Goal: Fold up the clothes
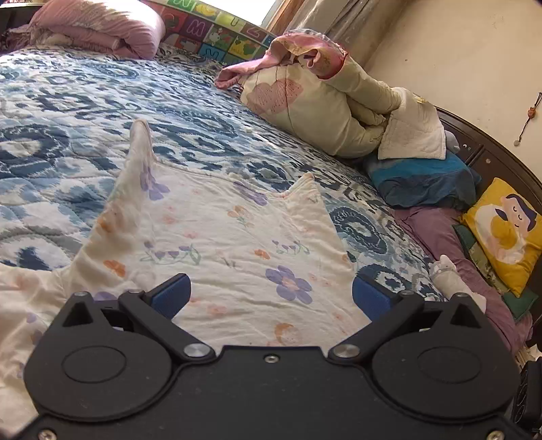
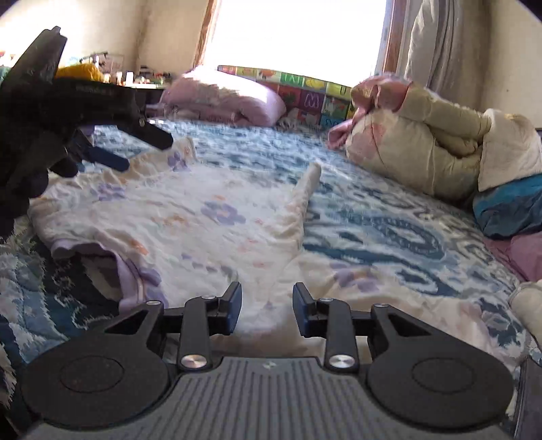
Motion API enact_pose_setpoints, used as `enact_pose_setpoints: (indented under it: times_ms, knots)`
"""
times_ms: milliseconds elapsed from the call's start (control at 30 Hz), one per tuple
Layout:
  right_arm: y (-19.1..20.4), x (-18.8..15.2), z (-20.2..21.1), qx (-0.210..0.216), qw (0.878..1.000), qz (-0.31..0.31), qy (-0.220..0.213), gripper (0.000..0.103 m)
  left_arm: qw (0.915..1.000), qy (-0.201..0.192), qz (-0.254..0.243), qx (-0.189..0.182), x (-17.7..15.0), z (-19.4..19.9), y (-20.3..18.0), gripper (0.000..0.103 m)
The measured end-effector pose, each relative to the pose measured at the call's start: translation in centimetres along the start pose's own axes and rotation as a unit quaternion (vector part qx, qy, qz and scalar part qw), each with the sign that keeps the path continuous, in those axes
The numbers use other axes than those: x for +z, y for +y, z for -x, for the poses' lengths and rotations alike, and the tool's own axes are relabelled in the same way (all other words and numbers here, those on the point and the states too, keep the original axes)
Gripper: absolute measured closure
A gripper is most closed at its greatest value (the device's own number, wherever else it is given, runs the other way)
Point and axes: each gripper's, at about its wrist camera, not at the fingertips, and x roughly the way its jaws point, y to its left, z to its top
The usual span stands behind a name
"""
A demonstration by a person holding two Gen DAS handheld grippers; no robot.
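A cream garment with purple and orange flowers (image 1: 220, 237) lies spread on the blue patterned quilt (image 1: 67, 111). My left gripper (image 1: 271, 296) hovers just above it, jaws wide open and empty. In the right wrist view the same garment (image 2: 189, 216) lies ahead, with a lilac-trimmed opening (image 2: 128, 274) at the lower left. My right gripper (image 2: 267, 308) is open and empty, low over the garment's near part. The left gripper (image 2: 142, 149) also shows in the right wrist view at the upper left, held by a black-gloved hand, open above the garment's far edge.
A rolled cream quilt (image 1: 325, 105) lies at the right on a blue bundle (image 1: 420, 176). A pink pillow (image 1: 101, 30) sits at the far end by a colourful letter mat (image 1: 216, 34). A yellow cushion (image 1: 508, 233) lies by the dark headboard (image 1: 491, 159).
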Motion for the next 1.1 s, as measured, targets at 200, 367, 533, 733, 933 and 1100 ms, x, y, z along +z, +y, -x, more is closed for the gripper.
enact_pose_setpoints:
  times_ms: [200,367,533,733,933,1100]
  knots:
    - [-0.2,0.0,0.8,0.026,1.000,0.002,0.009,0.067,0.9995,0.020,-0.010,0.021,-0.2,-1.2,-0.7,0.002]
    - [-2.6,0.5,2.2,0.066,0.992,-0.078,-0.072,0.070,0.9988,0.011,-0.035,0.032,0.1,-2.3,-3.4,0.037]
    - [-3.3,0.8,0.3,0.085,0.990,-0.101,-0.059,0.069,0.9963,0.037,-0.051,0.058,1.1,-7.1,-6.6,0.052]
    - [-2.7,0.6,-1.8,0.106,0.991,-0.087,-0.012,0.062,0.9879,0.078,-0.076,0.111,3.7,-17.0,-8.6,0.069]
    - [-3.1,0.6,-2.1,0.127,0.988,-0.092,-0.005,0.058,0.9744,0.091,-0.127,0.162,6.1,-23.4,-10.4,0.070]
    - [-2.6,0.7,-2.1,0.124,0.990,-0.073,-0.002,0.055,0.9662,0.098,-0.146,0.188,7.7,-26.7,-10.9,0.070]
